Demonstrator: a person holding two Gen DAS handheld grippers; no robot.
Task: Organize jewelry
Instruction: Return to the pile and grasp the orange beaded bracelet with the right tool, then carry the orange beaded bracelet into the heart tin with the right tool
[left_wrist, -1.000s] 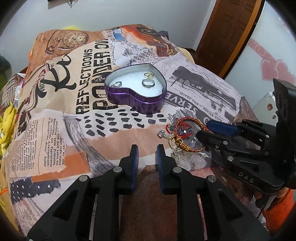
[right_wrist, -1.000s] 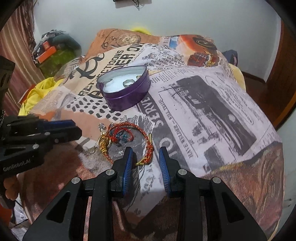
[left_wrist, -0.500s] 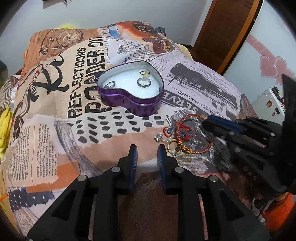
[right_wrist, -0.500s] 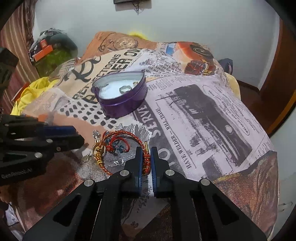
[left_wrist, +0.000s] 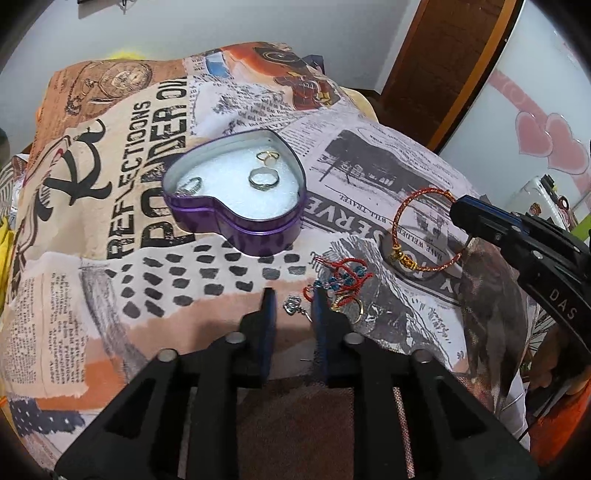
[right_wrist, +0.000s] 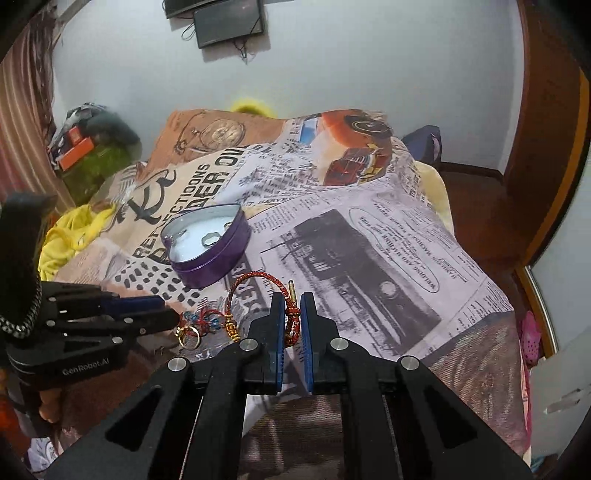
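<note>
We note the right gripper clamped on the red-and-gold braided cord bracelet: its blue pads pinch the cord near the gold tube clasp, and the loop arcs up and to the left of the jaws, clear of the cloth. In the left wrist view the same bracelet hangs from the right gripper's tip as an open ring over the newspaper-print bedspread.

The left gripper shows a narrow gap, its jaws having just closed further. A small silver charm piece lies between its fingertips; we cannot tell whether the pads press on it. Just right of it lies a tangle of red thread with blue beads and a gold ring, both on the bedspread.

The purple heart-shaped tin sits open on the bedspread, beyond the tangle, white padding inside. It holds three rings: a silver band, a gold ring with a pale stone, and a silver ring at the left wall.
</note>
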